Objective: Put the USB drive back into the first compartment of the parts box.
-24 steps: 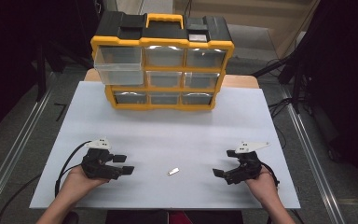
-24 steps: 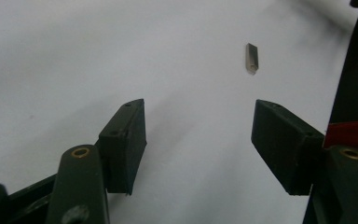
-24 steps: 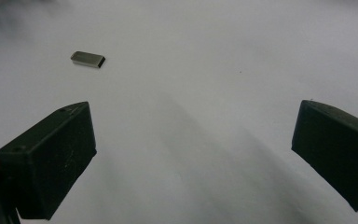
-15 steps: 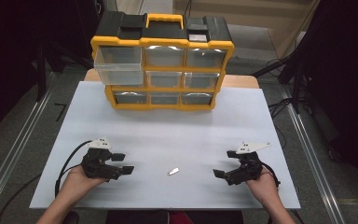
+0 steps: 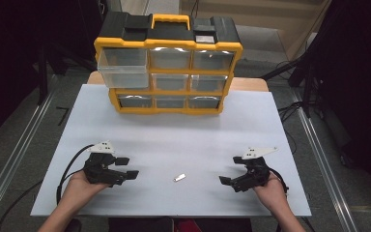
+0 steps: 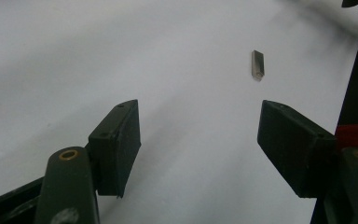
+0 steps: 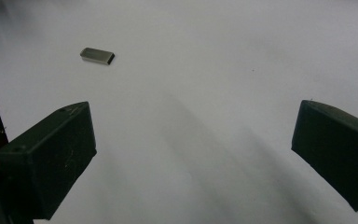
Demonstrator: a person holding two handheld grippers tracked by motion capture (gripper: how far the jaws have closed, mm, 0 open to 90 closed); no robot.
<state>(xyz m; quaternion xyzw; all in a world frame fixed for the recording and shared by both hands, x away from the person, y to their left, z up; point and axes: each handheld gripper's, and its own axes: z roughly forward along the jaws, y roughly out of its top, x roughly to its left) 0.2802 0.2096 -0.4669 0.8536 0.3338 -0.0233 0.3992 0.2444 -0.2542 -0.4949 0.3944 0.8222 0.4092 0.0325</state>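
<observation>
My bench (image 5: pixel 174 140) is plain white, no pattern. On it I see a small silver-grey metal piece (image 5: pixel 179 178). Behind it stands a yellow-framed drawer box (image 5: pixel 169 63) with a black top, yellow handle and clear drawers. Both tongs, left (image 5: pixel 125 167) and right (image 5: pixel 231 170), are black with pale grey top plates.

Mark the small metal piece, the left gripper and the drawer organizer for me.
small metal piece (image 5: pixel 179 178), high view, middle of its top face.
left gripper (image 5: pixel 127 167), high view, midway between its fingertips.
drawer organizer (image 5: pixel 169 44), high view, yellow upper frame.
</observation>
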